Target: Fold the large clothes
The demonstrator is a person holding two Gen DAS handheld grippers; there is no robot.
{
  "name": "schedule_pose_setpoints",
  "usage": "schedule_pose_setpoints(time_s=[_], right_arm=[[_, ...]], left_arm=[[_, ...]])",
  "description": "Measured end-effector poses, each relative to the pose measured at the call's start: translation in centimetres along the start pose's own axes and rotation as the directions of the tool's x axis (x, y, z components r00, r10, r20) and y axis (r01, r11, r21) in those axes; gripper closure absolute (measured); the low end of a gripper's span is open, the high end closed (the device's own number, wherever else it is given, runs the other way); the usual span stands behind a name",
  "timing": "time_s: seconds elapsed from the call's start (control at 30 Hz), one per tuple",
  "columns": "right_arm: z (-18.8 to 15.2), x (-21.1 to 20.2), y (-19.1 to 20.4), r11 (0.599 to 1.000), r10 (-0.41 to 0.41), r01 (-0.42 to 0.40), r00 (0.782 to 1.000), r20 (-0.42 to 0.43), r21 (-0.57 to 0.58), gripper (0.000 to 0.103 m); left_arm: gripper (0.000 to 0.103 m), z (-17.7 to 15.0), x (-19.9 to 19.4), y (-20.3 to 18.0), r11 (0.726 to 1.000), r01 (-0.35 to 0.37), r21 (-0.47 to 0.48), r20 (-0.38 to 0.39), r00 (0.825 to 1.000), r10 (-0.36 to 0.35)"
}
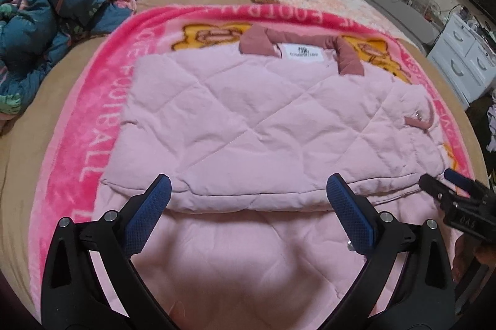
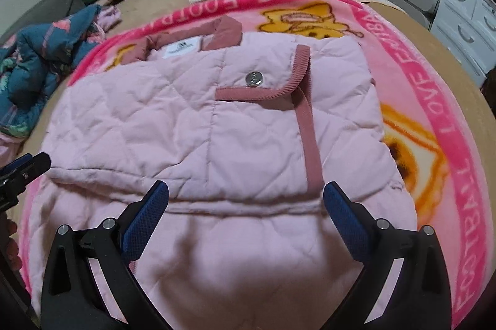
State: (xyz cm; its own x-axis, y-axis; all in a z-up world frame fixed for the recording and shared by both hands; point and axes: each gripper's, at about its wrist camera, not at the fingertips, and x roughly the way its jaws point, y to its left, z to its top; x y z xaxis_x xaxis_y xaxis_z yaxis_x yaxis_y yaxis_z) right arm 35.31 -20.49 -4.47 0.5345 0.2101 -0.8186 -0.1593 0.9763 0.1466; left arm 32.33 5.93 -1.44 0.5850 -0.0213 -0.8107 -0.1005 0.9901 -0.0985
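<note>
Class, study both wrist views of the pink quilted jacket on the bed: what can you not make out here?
- Label wording: too small, blurred in both views.
- Snap button engraving: too small, right wrist view.
- Blanket lettering: partly covered by the quilted jacket.
- Jacket's near hem: cut off by the bottom edge behind the left gripper and right gripper.

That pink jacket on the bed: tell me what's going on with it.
A person is folding the pink quilted jacket, holding a two-finger gripper in each hand. It lies on a pink blanket spread over the bed, collar at the far end, with one fold laid across its upper part. The left gripper and the right gripper both hang open above the near folded edge, gripping nothing. A heap of other clothes sits off to the left.
</note>
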Motion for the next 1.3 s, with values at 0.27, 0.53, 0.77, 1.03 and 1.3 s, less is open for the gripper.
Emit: schedule_pose_setpoints(time_s=[0.27, 0.53, 0.77, 1.03, 1.3], right_arm=[[0.3, -4.7, 0.7, 1.000, 0.004, -0.002, 0.994, 0.105, -0.021, 0.004], [0.6, -8.3, 1.4, 0.999, 0.045, -0.042, 0.986, 0.158, -0.022, 0.004], [-0.3, -11.2, 1.9, 0.997, 0.076, -0.074, 0.979, 0.187, -0.013, 0.004], [-0.8, -15.2, 3.1, 0.993, 0.117, -0.108, 0.966, 0.232, -0.052, 0.004], [-1.6, -18.7, 3.7, 0.992, 0.122, -0.105, 0.953, 0.277, -0.076, 0.004]], left_arm=[[0.009, 0.0, -3.4, -0.5, 1.000, 0.013, 0.007, 0.047, 0.999, -0.014], [0.009, -0.7, -6.7, -0.1, 1.000, 0.004, 0.012, 0.076, 0.997, -0.005], [0.009, -1.3, -9.8, 0.5, 1.000, -0.003, 0.005, 0.118, 0.993, 0.002], [0.009, -2.1, -13.2, 0.5, 1.000, 0.008, 0.002, 0.167, 0.986, -0.009], [0.009, -2.9, -16.4, -0.3, 0.999, 0.026, 0.026, 0.216, 0.976, -0.031]])
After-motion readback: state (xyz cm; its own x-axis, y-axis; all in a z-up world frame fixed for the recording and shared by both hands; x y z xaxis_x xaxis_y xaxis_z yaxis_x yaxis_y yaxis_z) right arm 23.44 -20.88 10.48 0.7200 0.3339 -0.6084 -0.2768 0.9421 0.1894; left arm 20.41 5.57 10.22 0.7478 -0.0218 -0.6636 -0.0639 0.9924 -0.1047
